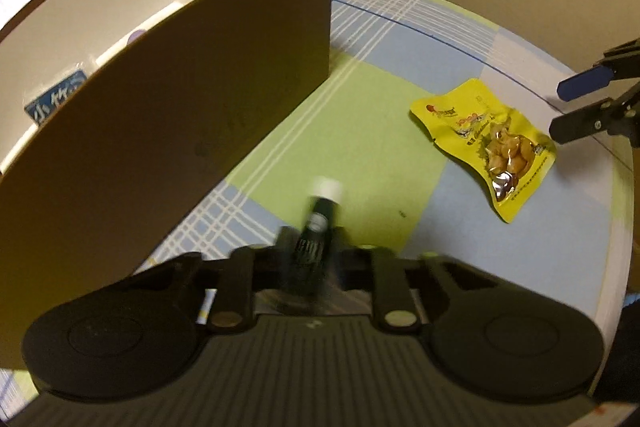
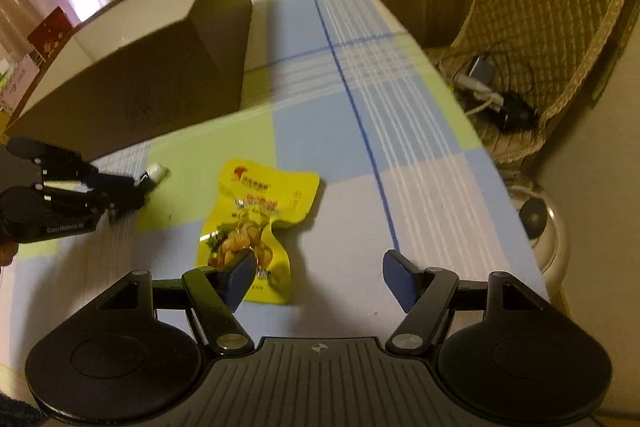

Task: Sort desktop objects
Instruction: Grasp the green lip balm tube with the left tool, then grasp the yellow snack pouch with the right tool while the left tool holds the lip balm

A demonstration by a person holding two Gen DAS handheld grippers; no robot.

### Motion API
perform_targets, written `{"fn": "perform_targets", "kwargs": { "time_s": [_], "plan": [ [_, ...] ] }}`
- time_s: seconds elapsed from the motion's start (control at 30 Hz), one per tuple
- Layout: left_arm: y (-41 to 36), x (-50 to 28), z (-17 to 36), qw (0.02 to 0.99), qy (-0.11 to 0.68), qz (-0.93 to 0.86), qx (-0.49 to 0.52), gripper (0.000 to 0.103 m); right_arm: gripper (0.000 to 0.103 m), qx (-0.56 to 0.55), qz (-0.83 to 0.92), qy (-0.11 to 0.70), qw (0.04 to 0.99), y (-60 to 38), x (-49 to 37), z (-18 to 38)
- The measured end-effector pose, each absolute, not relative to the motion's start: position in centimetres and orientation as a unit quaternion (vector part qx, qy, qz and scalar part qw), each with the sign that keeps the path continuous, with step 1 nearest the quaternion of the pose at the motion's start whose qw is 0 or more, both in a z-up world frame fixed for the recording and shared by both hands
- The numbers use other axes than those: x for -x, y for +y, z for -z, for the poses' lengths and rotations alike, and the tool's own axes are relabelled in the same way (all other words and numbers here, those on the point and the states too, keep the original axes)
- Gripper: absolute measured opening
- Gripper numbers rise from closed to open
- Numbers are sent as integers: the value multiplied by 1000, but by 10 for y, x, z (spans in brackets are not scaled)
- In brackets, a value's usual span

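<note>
Your left gripper (image 1: 310, 243) is clamped on a slim black tube with a white cap (image 1: 320, 215), near the brown cardboard box (image 1: 200, 107). Your right gripper (image 2: 318, 277) stands wide apart and empty, above the yellow plastic snack pouch (image 2: 256, 223) on the checked tablecloth (image 2: 360, 131).

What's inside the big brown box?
Inside the brown box, a blue packet with white writing leans against the white inner wall, with something small and pale beyond it. The tall front wall hides most of the floor, so anything else there cannot be seen.

The tall cardboard box (image 2: 132, 67) blocks the worktop's (image 2: 420, 155) left rear; the yellow snack pouch (image 2: 256, 215) lies centrally; open cloth runs between box and pouch, and along the right edge.
</note>
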State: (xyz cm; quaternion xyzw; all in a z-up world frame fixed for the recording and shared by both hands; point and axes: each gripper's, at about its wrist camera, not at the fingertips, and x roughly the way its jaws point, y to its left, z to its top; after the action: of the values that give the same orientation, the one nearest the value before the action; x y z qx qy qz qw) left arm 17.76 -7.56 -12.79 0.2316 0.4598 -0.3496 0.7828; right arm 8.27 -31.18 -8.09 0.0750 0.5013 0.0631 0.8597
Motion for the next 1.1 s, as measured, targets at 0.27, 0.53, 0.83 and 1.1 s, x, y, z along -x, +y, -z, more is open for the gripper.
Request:
{"fn": "perform_targets", "kwargs": {
  "time_s": [0.27,0.53,0.83,1.1],
  "plan": [
    [-32,-170,128,819,515,210,-145,14,65,-9,-110,461,880,-274,-78,71],
    [-7,-156,126,816,542,169,-107,15,66,12,-107,507,855,-239,-89,94],
    [-8,-159,128,819,540,165,-102,16,78,-14,-59,523,850,-226,-112,108],
    [-4,-157,130,819,540,165,-101,18,67,34,-65,512,856,-222,-112,116]
  ]
}}
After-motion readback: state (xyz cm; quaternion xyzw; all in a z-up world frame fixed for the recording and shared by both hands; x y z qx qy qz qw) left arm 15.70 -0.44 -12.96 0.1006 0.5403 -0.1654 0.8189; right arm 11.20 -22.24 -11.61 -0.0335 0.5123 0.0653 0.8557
